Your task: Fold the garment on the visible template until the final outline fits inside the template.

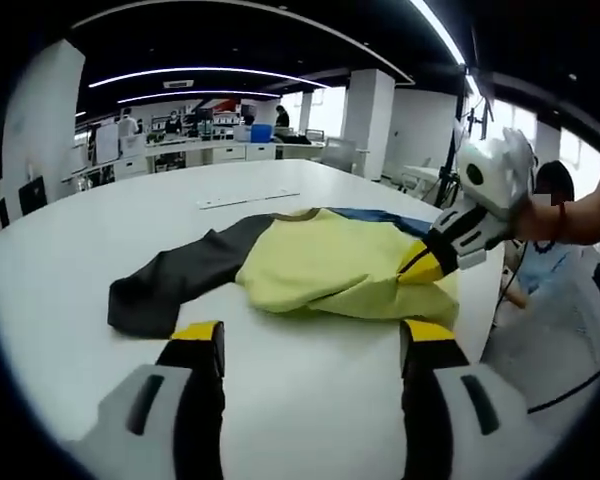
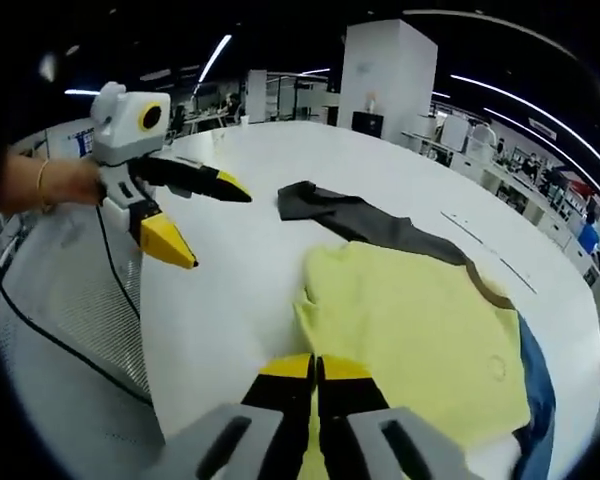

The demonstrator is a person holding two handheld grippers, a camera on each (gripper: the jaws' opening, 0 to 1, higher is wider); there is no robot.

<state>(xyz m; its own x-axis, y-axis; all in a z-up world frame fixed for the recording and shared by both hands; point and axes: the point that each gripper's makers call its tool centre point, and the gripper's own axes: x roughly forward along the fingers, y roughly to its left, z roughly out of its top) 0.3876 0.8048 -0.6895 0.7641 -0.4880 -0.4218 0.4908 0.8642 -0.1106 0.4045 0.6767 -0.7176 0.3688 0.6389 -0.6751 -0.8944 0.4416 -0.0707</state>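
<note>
Two grippers are at work over a big white worktop [image 1: 70, 260]. In the left gripper view, the left gripper [image 1: 312, 345] rises from 6 o'clock with its jaws wide apart and nothing between them. Its yellow tips sit just short of the shirt [image 1: 335, 265], not touching it.

The shirt lies flat on the worktop near the middle of that view. Its body is yellow. One dark grey sleeve [image 1: 175, 280] stretches out toward 9 o'clock. A bit of blue cloth [image 1: 380, 217] peeks out along the far edge of the shirt.

At 3 o'clock the right gripper [image 1: 425, 265] comes in, held by a hand [image 1: 540, 215]. Its yellow tips press on the near right edge of the shirt.

In the right gripper view, the right gripper [image 2: 317, 372] rises from 6 o'clock with its jaws pinched close together on the near edge of the yellow shirt [image 2: 420, 320]. The grey sleeve [image 2: 365, 218] runs away toward 12 o'clock, and the blue cloth [image 2: 538, 400] shows at 4 o'clock. The left gripper [image 2: 208, 225] hangs at 10 o'clock, jaws spread wide, held by a hand [image 2: 65, 182].

Far off stand desks [image 1: 195, 150] and white pillars [image 1: 370, 120].
</note>
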